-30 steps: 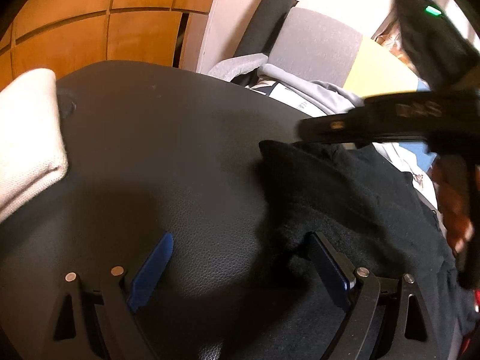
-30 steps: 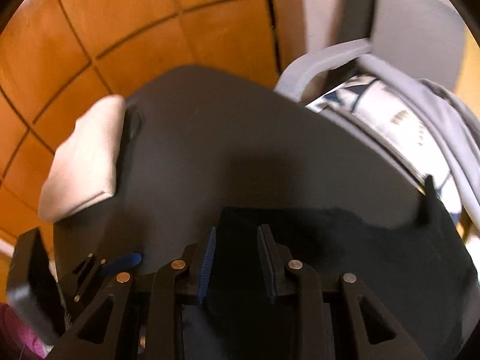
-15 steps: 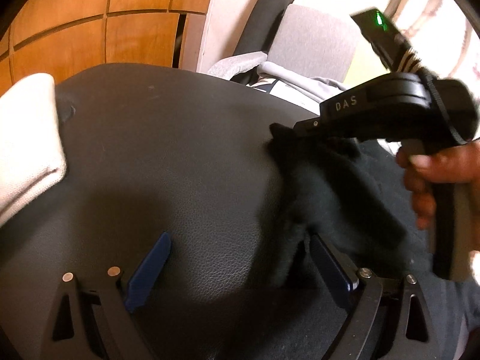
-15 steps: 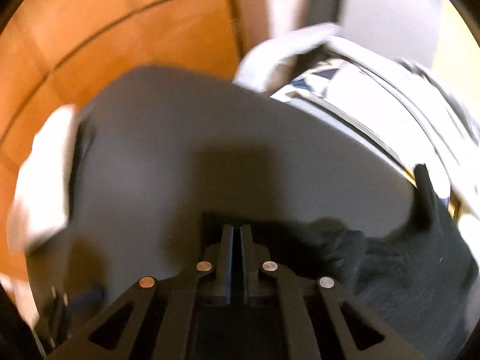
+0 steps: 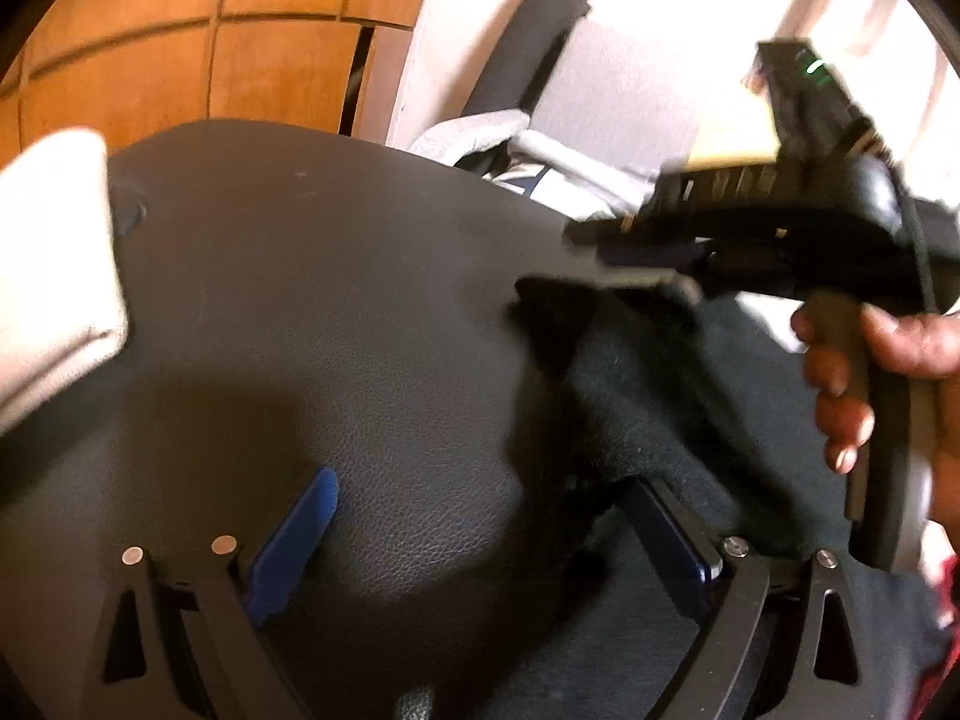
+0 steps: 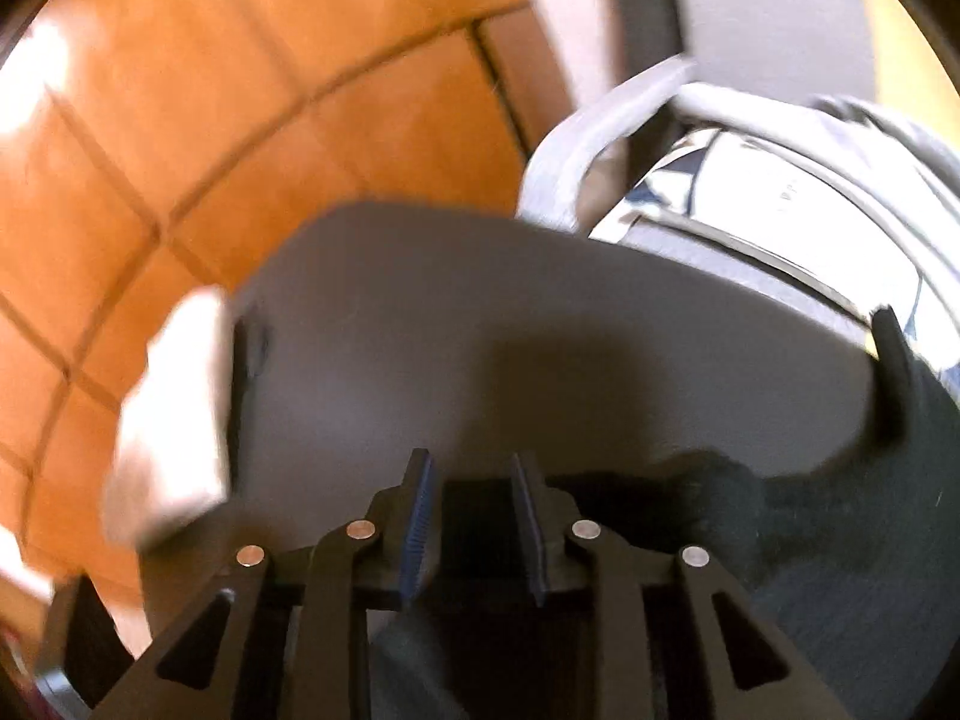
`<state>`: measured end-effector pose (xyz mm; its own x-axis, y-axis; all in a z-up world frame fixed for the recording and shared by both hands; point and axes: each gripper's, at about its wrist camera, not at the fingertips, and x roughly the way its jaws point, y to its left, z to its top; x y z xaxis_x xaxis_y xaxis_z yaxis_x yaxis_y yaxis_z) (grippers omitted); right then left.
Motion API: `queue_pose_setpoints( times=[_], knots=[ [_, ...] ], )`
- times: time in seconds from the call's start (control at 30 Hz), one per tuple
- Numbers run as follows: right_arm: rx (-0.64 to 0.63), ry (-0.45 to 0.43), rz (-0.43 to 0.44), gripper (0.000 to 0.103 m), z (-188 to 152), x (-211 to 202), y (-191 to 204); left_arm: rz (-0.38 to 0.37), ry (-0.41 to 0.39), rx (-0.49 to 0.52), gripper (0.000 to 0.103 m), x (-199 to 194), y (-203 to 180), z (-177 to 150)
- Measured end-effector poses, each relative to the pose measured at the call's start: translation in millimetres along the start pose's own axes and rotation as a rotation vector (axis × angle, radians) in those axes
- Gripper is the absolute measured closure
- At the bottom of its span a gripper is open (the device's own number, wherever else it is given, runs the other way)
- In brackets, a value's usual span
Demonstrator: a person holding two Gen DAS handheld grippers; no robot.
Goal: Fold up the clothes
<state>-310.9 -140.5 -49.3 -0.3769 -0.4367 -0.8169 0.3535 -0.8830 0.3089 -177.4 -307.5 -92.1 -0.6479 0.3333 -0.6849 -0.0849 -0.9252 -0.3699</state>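
Black garment [image 5: 648,396] lies bunched on the right side of the dark leather seat [image 5: 336,312], its near edge draped over my left gripper's [image 5: 474,534] right-hand finger.

Left gripper: jaws wide apart, nothing pinched; the left blue pad [image 5: 294,546] sits on bare leather, the other under the cloth's edge. It has hardly shifted in the last second.

Right gripper [image 6: 474,522]: a second ago it hung half open over the cloth, half a second ago it was clenched tight at the garment's front edge, and now the jaws are opening again. Dark cloth shows between the pads, but they stand clear of it, so I read this as a let-go, not a grip. The hand [image 5: 870,372] on its handle is visible from the left camera.

Meaning for the job: the edge looks pulled and dropped, yet the garment is a rumpled heap, no clean fold made. White cushion [image 5: 54,264] sits well apart at left.
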Motion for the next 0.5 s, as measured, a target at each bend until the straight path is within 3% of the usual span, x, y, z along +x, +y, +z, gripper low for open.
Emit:
queue_pose_setpoints(
  times=[0.03, 0.13, 0.2, 0.3, 0.37, 0.5],
  knots=[
    [-0.044, 0.058, -0.035, 0.076, 2, 9, 7, -0.044, -0.015, -0.053, 0.006, -5, 7, 2],
    [-0.170, 0.178, -0.138, 0.076, -1, 26, 28, -0.042, -0.056, -0.128, 0.006, -10, 16, 6],
    [-0.203, 0.205, -0.177, 0.093, -7, 32, 38, 0.011, -0.030, -0.104, 0.006, -2, 14, 7],
    [-0.154, 0.171, -0.203, 0.096, -5, 31, 36, 0.064, 0.011, -0.003, 0.006, 6, -4, 3],
    [-0.070, 0.121, -0.221, 0.097, -3, 28, 26, 0.147, 0.037, 0.092, 0.006, 13, -20, -2],
    [0.069, 0.028, -0.183, 0.097, -1, 24, 8, 0.175, 0.035, 0.114, 0.009, 14, -23, -6]
  ],
)
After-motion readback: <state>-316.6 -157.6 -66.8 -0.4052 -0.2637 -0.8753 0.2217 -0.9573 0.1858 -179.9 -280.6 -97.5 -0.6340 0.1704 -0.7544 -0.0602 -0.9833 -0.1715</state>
